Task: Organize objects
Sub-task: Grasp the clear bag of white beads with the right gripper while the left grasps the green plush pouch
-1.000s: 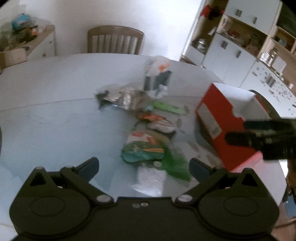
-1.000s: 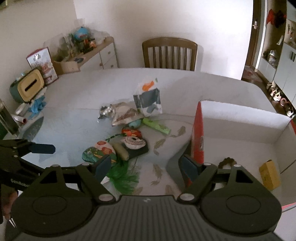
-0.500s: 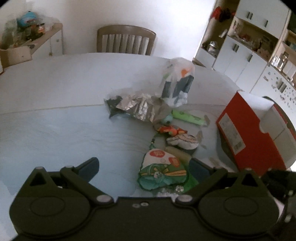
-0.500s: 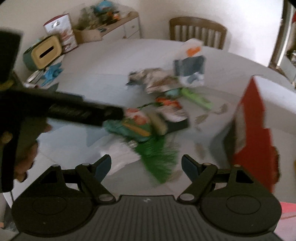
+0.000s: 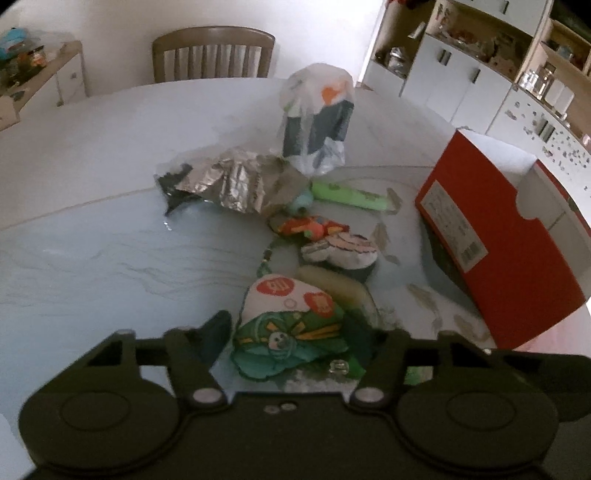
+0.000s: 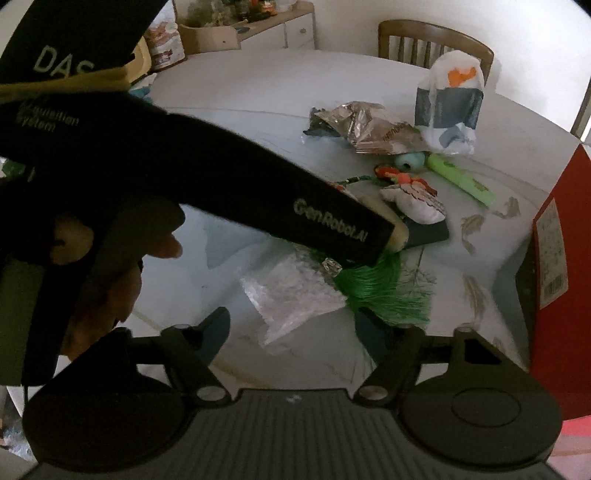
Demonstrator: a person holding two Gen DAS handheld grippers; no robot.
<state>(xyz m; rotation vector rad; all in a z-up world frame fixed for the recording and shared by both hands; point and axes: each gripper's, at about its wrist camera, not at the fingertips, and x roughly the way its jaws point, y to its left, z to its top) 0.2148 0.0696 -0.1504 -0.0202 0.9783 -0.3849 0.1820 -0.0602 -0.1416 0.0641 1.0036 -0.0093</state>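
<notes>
Soft daylight fills the room, and the far wall [image 5: 325,33] looks washed out and very bright. The shiny bench [image 5: 110,258] shows pale glare. Both pictures are a bit blurry, bent round and dark in the corners

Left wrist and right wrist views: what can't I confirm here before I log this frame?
- Left claw: its jaws have just been closing around the green pouch; blur hides whether the pads touch it.
- Red box: its inside is cut off in both views.
- Green pouch in the right wrist view: hidden by the left claw's body.
- Clear plastic bag: contents too blurred to tell.
</notes>
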